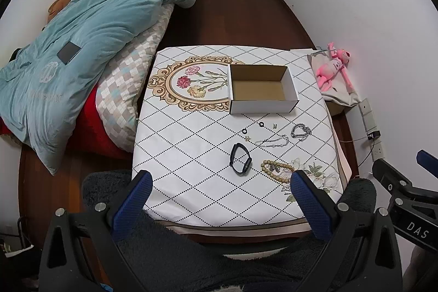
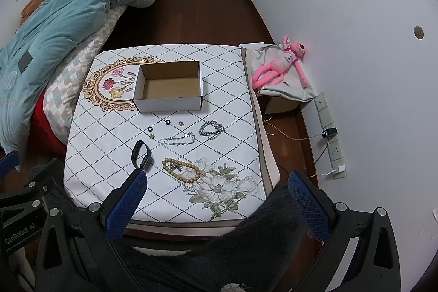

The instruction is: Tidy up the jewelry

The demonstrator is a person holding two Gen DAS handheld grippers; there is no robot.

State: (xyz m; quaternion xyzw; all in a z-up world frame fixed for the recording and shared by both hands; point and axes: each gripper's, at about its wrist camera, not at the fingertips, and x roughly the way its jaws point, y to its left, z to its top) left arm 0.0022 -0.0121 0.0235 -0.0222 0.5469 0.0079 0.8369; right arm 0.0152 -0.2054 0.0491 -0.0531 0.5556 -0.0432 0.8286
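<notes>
An empty open cardboard box [image 1: 260,88] [image 2: 169,89] stands on a small table with a diamond-pattern cloth [image 1: 191,155] [image 2: 109,155]. In front of it lie two small black rings [image 1: 261,124] [image 2: 167,122], a small charm [image 1: 274,126], a silver chain bracelet [image 1: 300,132] [image 2: 211,129], a thin beaded chain [image 1: 272,141] [image 2: 178,139], a black smart band [image 1: 240,159] [image 2: 141,155] and a wooden bead bracelet [image 1: 276,168] [image 2: 182,168]. My left gripper [image 1: 220,186] and right gripper [image 2: 216,186] are open and empty, held above the table's near edge.
A bed with a teal duvet [image 1: 95,32] stands left of the table. A pink plush toy [image 1: 332,67] [image 2: 279,67] lies on a grey bag to the right, by the wall. Wall sockets with cables [image 2: 331,138] are at the right. A dark fluffy garment covers my lap below.
</notes>
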